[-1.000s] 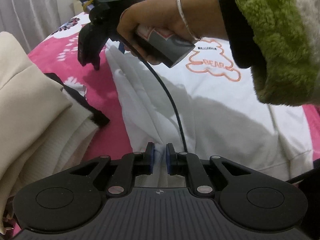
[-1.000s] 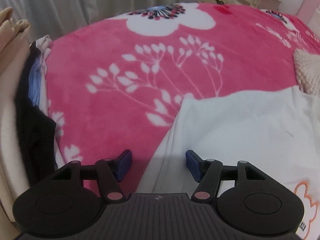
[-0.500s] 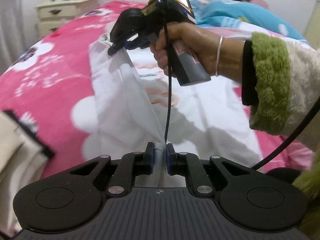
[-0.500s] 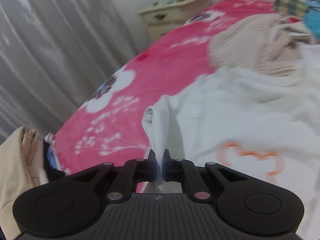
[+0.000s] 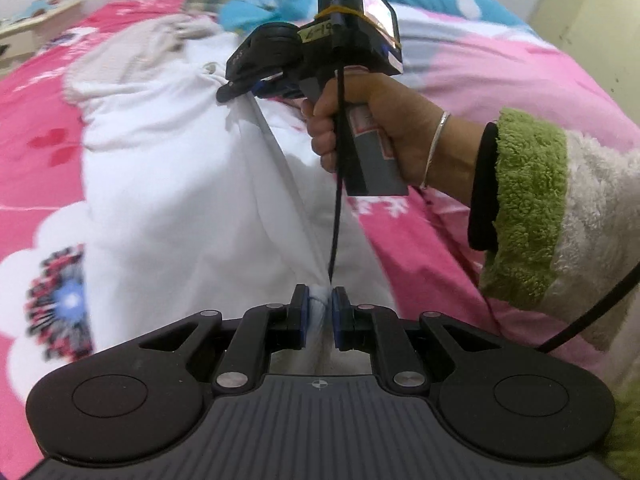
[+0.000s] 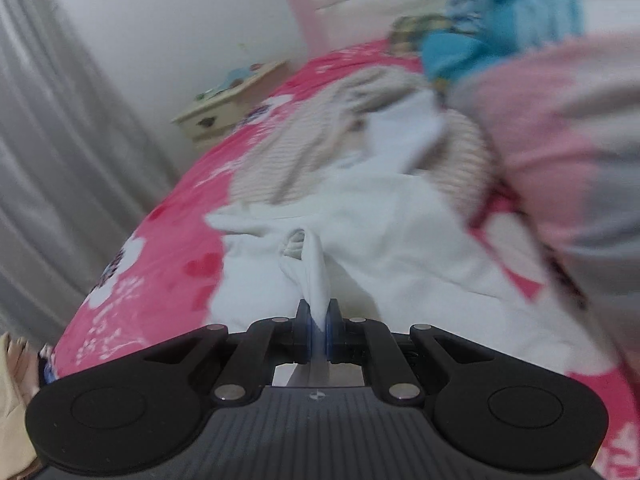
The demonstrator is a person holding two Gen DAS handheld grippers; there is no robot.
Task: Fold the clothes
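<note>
A white garment (image 5: 172, 184) is spread over the pink floral bedspread (image 5: 36, 160), with one edge lifted into a taut ridge that runs from 6 o'clock up toward 12 o'clock in the left wrist view. The near end of that ridge is clamped in the left gripper (image 5: 319, 312), whose blue pads are pressed against a bunched wad of the cloth. The far end is pinched by the right gripper (image 6: 318, 326), whose pads are drawn nearly together on a thin fold of the same fabric. That gripper's handle is held by a hand (image 5: 372, 128) wearing a silver bangle (image 5: 436, 144) and a green fleece cuff (image 5: 524, 208). A beige knit (image 6: 304, 140) lies beyond the garment at 12 o'clock, touching its far edge.
</note>
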